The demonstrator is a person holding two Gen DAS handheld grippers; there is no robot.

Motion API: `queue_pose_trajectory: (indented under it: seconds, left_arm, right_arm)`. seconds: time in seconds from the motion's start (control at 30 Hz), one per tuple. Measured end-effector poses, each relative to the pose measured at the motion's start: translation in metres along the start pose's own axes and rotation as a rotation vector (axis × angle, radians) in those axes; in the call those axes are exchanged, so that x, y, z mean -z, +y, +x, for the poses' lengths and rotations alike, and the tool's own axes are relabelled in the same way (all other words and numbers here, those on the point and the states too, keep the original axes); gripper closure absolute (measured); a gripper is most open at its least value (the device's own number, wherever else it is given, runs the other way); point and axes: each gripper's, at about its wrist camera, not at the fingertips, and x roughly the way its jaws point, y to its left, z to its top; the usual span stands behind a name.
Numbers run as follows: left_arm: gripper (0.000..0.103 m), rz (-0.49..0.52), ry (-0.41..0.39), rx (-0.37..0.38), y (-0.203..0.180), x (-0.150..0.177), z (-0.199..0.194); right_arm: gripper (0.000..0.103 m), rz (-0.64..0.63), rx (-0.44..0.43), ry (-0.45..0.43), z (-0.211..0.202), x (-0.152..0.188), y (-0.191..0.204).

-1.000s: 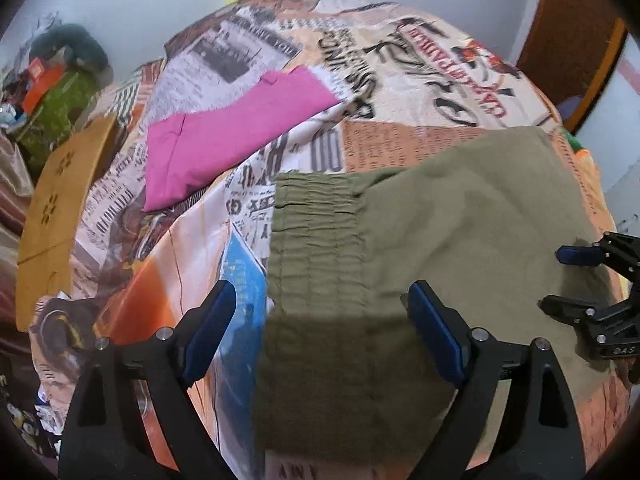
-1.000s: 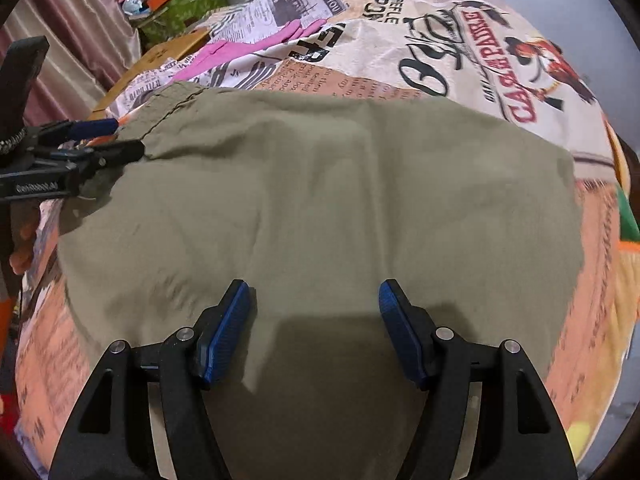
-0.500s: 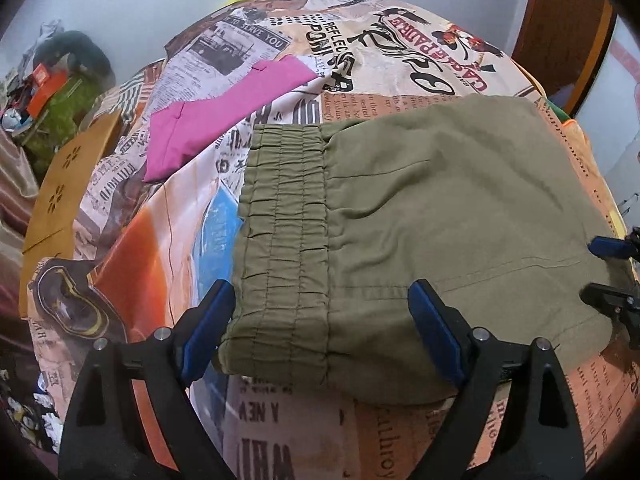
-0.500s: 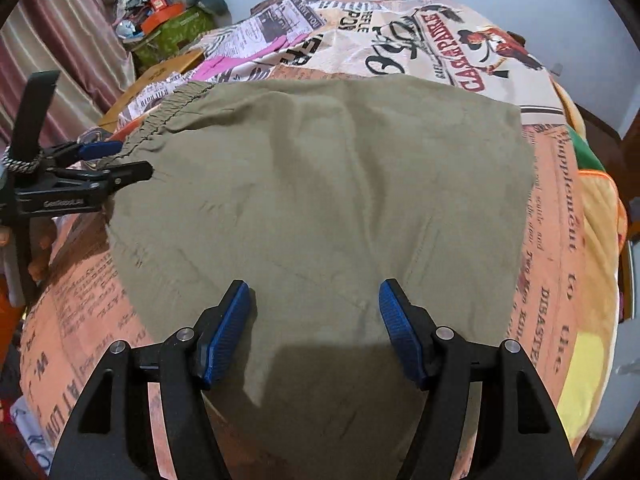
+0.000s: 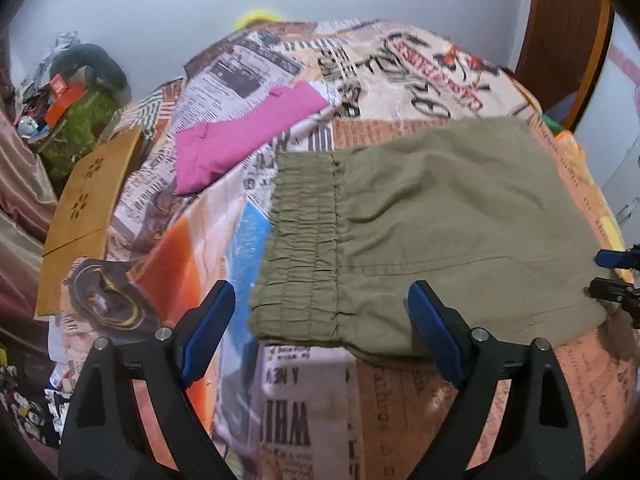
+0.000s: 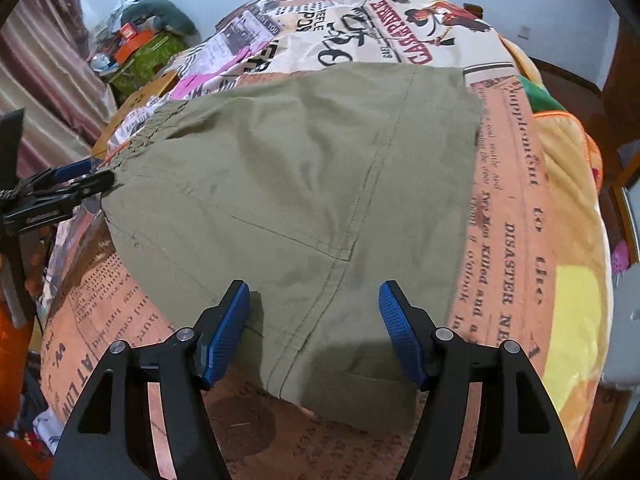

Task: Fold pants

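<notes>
Here the left hand-held gripper [image 5: 320,324] hangs at 6 o'clock in its own view, jaws wide apart, nothing between the pads, just off the near edge of the pants [image 5: 420,216]. Right hand-held gripper [image 6: 316,332] likewise at 6 o'clock in its view, jaws partly open and empty, hovering over the near hem with no pad pressing cloth.

The olive pants lie folded into a flat rectangle on the bed [image 5: 312,400], which is covered by a newspaper-print sheet. The elastic waistband [image 5: 300,240] sits toward 9 o'clock of the bundle in the left view; the leg seam [image 6: 360,216] runs 6 to 12 in the right view.

Step, as judged: a fold looks laid down and both hands are clear of the cloth. The next move likely calls for either another fold across the width, gripping one end edge with both layers pinched, or none if this counts as done.

Further out at 11 o'clock is a folded pink garment [image 5: 244,136] on the bed. Far at 10 o'clock there is a green box [image 5: 80,124] with orange packets on top; its contents are unclear.
</notes>
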Motion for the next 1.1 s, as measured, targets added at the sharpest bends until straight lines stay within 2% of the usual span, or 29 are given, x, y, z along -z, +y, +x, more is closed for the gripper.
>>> queue_pose_trajectory:
  seconds: [0.17,0.3,0.4,0.57,0.7,0.8,0.93,1.1]
  left_arm:
    - [0.014,-0.101,-0.018,0.077,0.020,-0.001,-0.023]
    - [0.014,-0.205,0.028,0.192,0.033,0.006,-0.021]
    - [0.014,-0.232,0.074,0.225,0.031,0.017,-0.010]
    - [0.014,-0.263,0.150,0.295,0.025,0.033,0.011]
    - [0.014,-0.309,0.178,0.370,0.027,0.036,0.023]
    - [0.013,-0.333,0.176,0.397,0.029,0.034,0.029]
    - [0.008,-0.368,0.171,0.430,0.032,0.028,0.037]
    - [0.004,-0.469,0.170,0.495,0.043,0.020,0.052]
  right_arm:
    - [0.039,-0.022,-0.006,-0.064,-0.015,-0.009,0.010]
    - [0.039,-0.031,-0.036,-0.121,-0.021,-0.021,0.022]
    - [0.039,-0.040,-0.036,-0.141,-0.014,-0.027,0.033]
    - [0.039,-0.070,-0.045,-0.099,0.010,-0.028,0.049]
    - [0.039,-0.091,-0.044,-0.042,0.029,-0.026,0.053]
    - [0.039,-0.082,-0.052,-0.008,0.039,-0.025,0.049]
    - [0.039,-0.109,-0.049,0.000,0.040,-0.022,0.050]
    - [0.038,-0.122,-0.051,-0.003,0.040,-0.019,0.050]
